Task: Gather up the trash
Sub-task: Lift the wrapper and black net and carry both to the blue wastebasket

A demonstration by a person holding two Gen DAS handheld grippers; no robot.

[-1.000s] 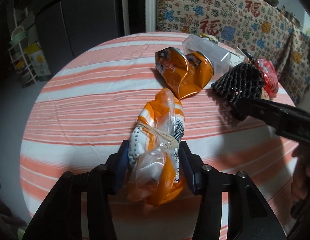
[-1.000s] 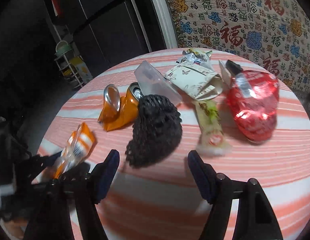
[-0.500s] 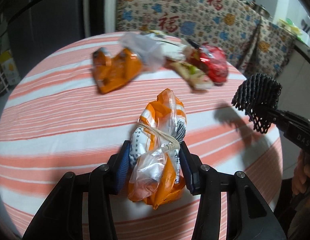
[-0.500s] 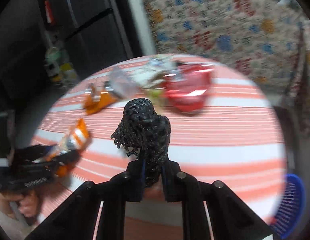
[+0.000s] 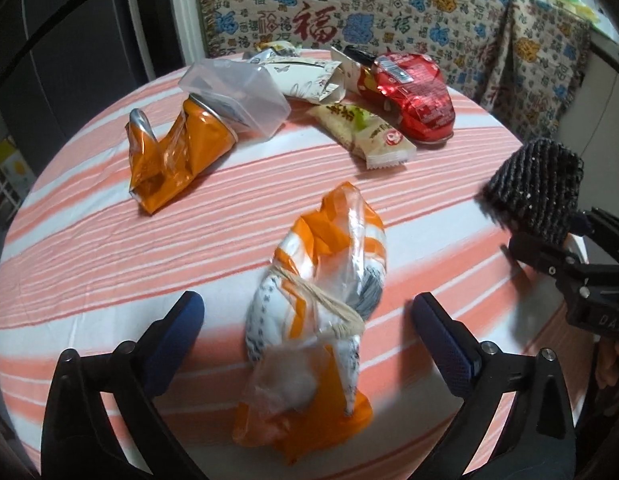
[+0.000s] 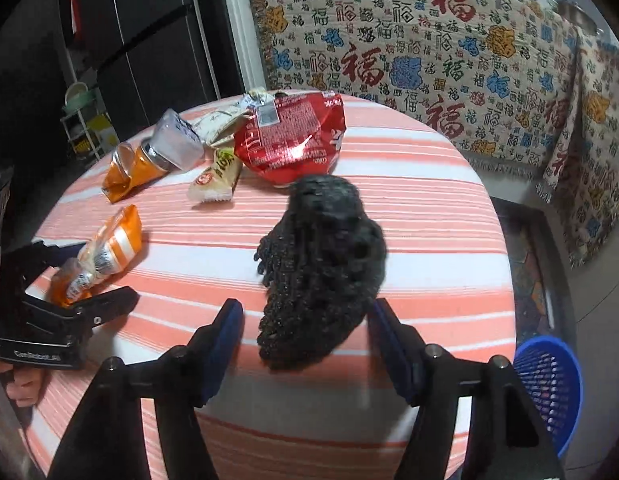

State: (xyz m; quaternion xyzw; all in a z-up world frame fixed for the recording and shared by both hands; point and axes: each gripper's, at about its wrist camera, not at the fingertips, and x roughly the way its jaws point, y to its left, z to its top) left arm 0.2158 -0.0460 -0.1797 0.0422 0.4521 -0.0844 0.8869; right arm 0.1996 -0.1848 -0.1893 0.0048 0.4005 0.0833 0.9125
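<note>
Left wrist view: left gripper (image 5: 305,332) opening wide around the tied orange-and-white plastic bag (image 5: 317,312), pads clear. Right gripper (image 6: 305,336) opening too, black foam mesh sleeve (image 6: 321,264) loose between; it could miss the blue basket (image 6: 549,376).

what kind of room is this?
Probably a home kitchen or dining area: a round table under a striped cloth, a dark fridge behind it, a patterned cloth draped over furniture, and a blue basket on the floor.
</note>
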